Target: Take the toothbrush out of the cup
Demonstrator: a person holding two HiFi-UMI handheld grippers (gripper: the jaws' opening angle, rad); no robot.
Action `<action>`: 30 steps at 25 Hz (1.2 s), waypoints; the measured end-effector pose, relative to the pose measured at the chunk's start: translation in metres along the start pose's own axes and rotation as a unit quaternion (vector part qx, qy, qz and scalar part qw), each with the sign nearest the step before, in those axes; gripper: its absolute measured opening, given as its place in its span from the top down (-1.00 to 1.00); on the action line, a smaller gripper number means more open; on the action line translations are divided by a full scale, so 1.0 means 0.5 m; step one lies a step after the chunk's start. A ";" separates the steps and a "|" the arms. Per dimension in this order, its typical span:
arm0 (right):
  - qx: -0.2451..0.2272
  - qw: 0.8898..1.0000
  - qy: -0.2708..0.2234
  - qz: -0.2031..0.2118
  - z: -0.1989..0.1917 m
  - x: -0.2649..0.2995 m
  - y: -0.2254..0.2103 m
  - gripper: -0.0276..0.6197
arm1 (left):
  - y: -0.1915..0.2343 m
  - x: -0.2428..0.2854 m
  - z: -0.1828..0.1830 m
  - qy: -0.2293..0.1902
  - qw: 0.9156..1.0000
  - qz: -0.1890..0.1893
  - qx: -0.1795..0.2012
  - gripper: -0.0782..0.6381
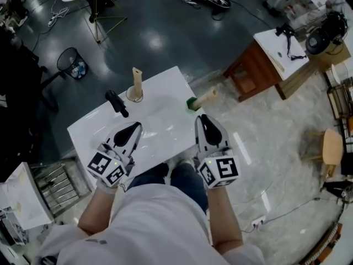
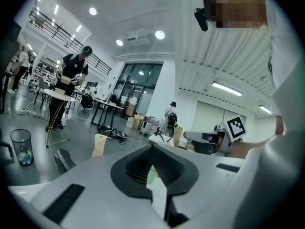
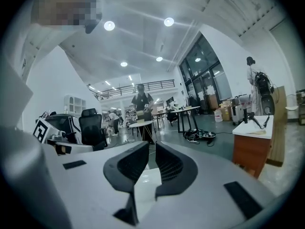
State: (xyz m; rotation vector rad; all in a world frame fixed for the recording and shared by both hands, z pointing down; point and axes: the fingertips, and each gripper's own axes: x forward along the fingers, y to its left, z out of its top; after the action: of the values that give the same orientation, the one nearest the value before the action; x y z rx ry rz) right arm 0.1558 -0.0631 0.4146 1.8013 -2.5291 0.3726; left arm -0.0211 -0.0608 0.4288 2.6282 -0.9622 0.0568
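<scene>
On the white table (image 1: 165, 127) a beige, handle-like toothbrush (image 1: 136, 80) stands upright in a low round cup (image 1: 134, 96) near the far edge; the left gripper view shows the toothbrush (image 2: 99, 145) too. My left gripper (image 1: 134, 128) hovers over the table's near left part, short of the cup, shut and empty. My right gripper (image 1: 204, 119) is at the table's near right edge, also shut with nothing in it. In the left gripper view the jaws (image 2: 153, 152) meet at their tips. In the right gripper view the jaws (image 3: 151, 149) stand nearly together.
A black handle-shaped object (image 1: 117, 103) lies left of the cup. A green-and-beige item (image 1: 200, 100) lies at the table's right edge, just beyond my right gripper. A bin (image 1: 72, 63) stands on the floor at the far left, a wooden desk (image 1: 259, 65) at the right.
</scene>
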 end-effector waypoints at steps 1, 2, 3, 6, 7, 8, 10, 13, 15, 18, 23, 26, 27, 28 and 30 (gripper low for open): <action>0.000 1.000 0.003 -0.002 0.000 0.004 -0.007 0.81 | 0.001 0.003 0.003 0.001 1.000 0.001 -0.001 0.73; 0.000 1.000 0.006 -0.003 0.000 0.008 -0.014 0.81 | 0.002 0.006 0.007 0.001 1.000 0.002 -0.001 0.73; 0.000 1.000 0.010 -0.005 -0.002 0.011 -0.022 0.81 | 0.002 0.009 0.010 0.002 1.000 0.003 -0.001 0.73; 0.004 1.000 0.020 -0.010 -0.010 0.018 -0.053 0.81 | 0.005 0.023 0.016 0.004 1.000 0.011 -0.002 0.73; 0.007 1.000 0.024 -0.012 -0.014 0.020 -0.066 0.81 | 0.006 0.029 0.017 0.005 1.000 0.014 -0.002 0.73; 0.010 0.999 0.027 -0.014 -0.018 0.023 -0.080 0.81 | 0.007 0.036 0.017 0.007 1.000 0.018 -0.002 0.73; 0.017 0.999 0.035 -0.019 -0.029 0.028 -0.108 0.81 | 0.008 0.050 0.017 0.011 1.000 0.027 -0.003 0.73; 0.031 0.998 0.053 -0.025 -0.056 0.038 -0.152 0.81 | 0.010 0.077 0.015 0.017 0.999 0.044 -0.007 0.73; 0.039 0.997 0.065 -0.026 -0.083 0.045 -0.181 0.80 | 0.007 0.096 0.010 0.023 0.998 0.052 -0.010 0.73; 0.052 0.995 0.087 -0.021 -0.128 0.061 -0.219 0.65 | -0.001 0.129 0.003 0.032 0.998 0.057 -0.003 0.73; 0.066 0.990 0.123 -0.002 -0.203 0.101 -0.253 0.38 | -0.002 0.160 -0.018 0.049 0.996 0.075 -0.007 0.73; 0.066 0.988 0.138 0.012 -0.240 0.136 -0.265 0.32 | 0.003 0.168 -0.042 0.062 0.994 0.086 -0.012 0.73; 0.066 0.988 0.141 0.016 -0.250 0.147 -0.268 0.31 | 0.005 0.169 -0.049 0.066 0.994 0.091 -0.013 0.73; 0.066 0.987 0.143 0.020 -0.257 0.157 -0.271 0.30 | 0.008 0.168 -0.056 0.070 0.993 0.096 -0.015 0.73; 0.065 0.987 0.146 0.029 -0.267 0.178 -0.276 0.29 | 0.013 0.166 -0.065 0.077 0.991 0.106 -0.018 0.73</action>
State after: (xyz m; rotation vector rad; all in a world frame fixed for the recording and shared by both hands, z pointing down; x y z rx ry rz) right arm 0.2378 -0.1614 0.5831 1.5750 -2.4035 0.7608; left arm 0.0411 -0.1061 0.4740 2.4383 -1.1711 0.2860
